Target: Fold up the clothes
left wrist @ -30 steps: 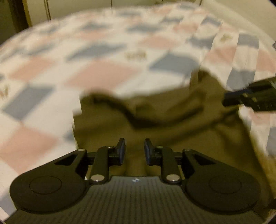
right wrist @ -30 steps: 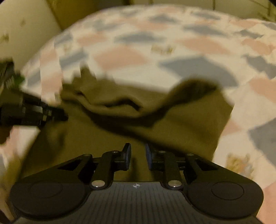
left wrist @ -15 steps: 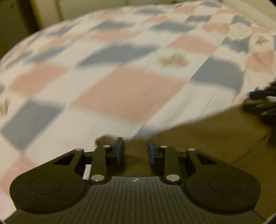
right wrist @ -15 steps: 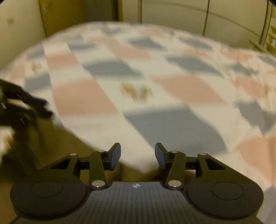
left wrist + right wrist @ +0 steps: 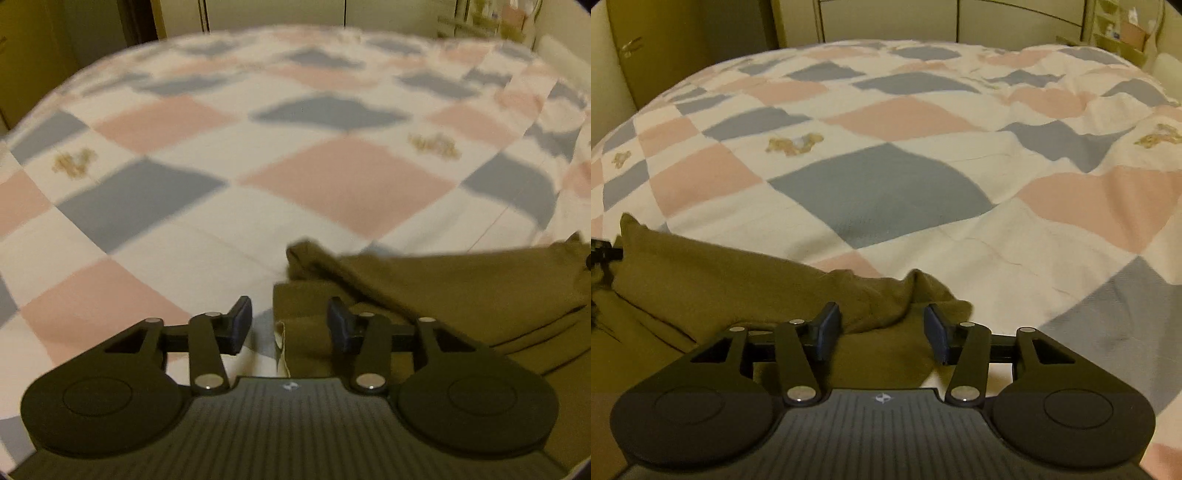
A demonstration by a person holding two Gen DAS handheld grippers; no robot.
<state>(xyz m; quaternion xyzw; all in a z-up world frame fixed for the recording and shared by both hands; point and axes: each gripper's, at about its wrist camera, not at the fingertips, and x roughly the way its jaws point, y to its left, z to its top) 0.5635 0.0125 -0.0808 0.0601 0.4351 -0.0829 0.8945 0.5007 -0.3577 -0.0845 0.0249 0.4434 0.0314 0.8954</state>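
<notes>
Garment count: one olive-green garment [image 5: 461,295], lying on the bed at the near edge of both views, its upper layer folded over a lower one.
Bedspread count: one checked bedspread [image 5: 886,192] in pink, grey-blue and cream squares, with small teddy-bear prints [image 5: 794,144]; four prints show in the right wrist view, two blurred ones in the left.
Left tool [image 5: 290,325]: jaws part-way open and just been widening; the garment's left edge lies between the pads, which do not press on it, so nothing is gripped.
Right tool [image 5: 882,332]: jaws about half open, having just been widening too; the garment's bunched right corner sits between and just beyond the fingertips, loose, not pinched.
Garment position: right of centre in the left wrist view, left of centre in the right wrist view, so it lies between the two tools.
Cut off: the garment runs under each tool body and out of the frame, so what kind of clothing it is cannot be told.
Hard to make out: a dark tip at the left edge of the right wrist view; the left wrist view is blurred; cupboards [image 5: 886,18] and shelves at the far end are dim.
</notes>
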